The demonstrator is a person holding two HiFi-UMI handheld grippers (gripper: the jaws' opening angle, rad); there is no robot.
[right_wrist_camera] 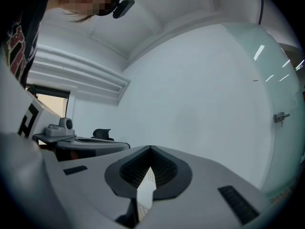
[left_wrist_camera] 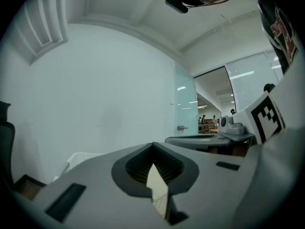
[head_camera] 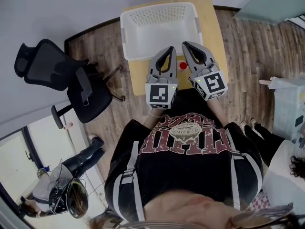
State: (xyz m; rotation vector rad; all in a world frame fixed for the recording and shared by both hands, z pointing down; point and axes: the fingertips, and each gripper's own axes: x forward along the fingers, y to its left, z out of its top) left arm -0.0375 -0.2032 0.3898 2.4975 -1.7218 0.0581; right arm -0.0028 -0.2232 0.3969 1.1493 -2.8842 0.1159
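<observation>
Head view: we see the left gripper (head_camera: 167,50) and right gripper (head_camera: 187,45) side by side, tips at the basket (head_camera: 157,7). It sits open-top on a wooden table (head_camera: 210,23), long axis left-right, with a red thing (head_camera: 183,66) between the grippers and a chair (head_camera: 62,75) on wood floor. Left gripper view: jaws closed together, empty, white wall beyond. Right gripper view: the same.

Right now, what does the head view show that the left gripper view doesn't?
Only the head view shows the red object on the table, seen between the two grippers. Only the left gripper view shows the ceiling and glass door, and that the left gripper is shut with nothing held. Both show the white basket and the right gripper.
</observation>
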